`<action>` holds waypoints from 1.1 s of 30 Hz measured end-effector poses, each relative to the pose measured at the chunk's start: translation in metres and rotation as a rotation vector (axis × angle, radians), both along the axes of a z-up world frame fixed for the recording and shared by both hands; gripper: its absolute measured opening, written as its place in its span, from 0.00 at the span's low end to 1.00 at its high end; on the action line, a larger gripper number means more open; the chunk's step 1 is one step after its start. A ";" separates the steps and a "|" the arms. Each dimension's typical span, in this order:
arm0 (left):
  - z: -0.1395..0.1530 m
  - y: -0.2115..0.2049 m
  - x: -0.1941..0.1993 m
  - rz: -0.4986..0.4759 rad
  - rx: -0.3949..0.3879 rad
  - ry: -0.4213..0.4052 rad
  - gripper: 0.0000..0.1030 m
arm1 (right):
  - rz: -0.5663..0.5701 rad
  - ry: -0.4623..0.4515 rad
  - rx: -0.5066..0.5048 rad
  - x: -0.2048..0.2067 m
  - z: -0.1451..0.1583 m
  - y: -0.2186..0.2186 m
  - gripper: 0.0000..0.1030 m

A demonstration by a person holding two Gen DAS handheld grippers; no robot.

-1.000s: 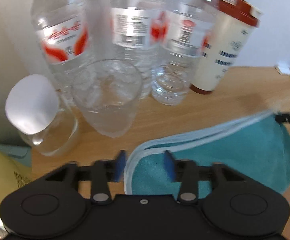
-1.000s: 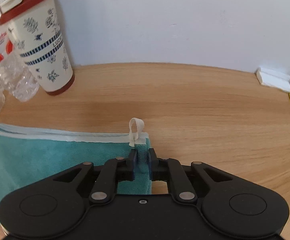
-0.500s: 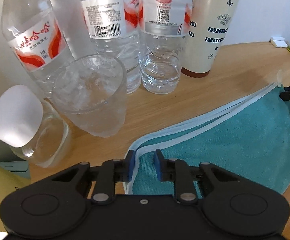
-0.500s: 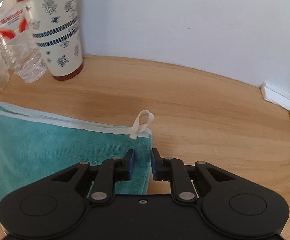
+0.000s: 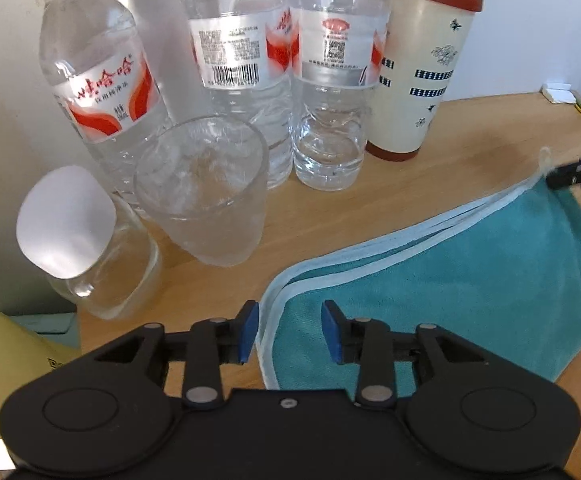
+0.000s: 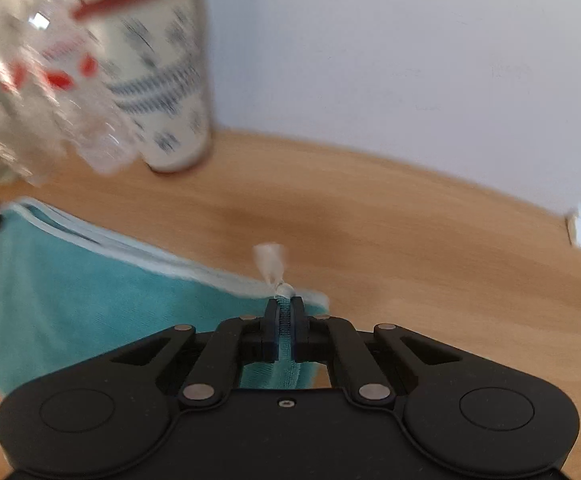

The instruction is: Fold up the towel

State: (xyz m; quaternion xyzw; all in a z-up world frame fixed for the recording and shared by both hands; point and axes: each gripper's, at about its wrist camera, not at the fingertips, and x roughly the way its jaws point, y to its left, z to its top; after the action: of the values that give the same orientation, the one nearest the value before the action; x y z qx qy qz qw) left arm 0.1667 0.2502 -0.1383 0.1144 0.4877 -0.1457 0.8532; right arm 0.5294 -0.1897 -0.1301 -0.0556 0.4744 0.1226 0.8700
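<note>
While the right gripper (image 6: 286,316) pinches the towel (image 6: 90,292), the left gripper (image 5: 289,330) gapes wide.

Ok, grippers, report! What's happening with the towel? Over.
Left hand-held gripper open over towel corner. Right hand-held gripper shut on towel by its loop. Glass and bottles stand close by.

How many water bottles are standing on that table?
3, in a row at the back in the left wrist view: left bottle, middle bottle, and right bottle beside the lidded paper cup. More may be hidden behind them.
</note>
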 end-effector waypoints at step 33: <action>-0.032 -0.027 0.006 -0.309 0.126 -0.097 0.00 | -0.119 -0.172 0.273 -0.048 0.053 -0.027 0.04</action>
State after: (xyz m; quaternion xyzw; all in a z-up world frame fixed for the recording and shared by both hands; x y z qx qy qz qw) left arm 0.1731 0.2227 -0.1701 0.2483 0.4305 -0.2386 0.8343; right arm 0.4818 -0.2169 -0.0769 0.0810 0.3795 0.1291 0.9125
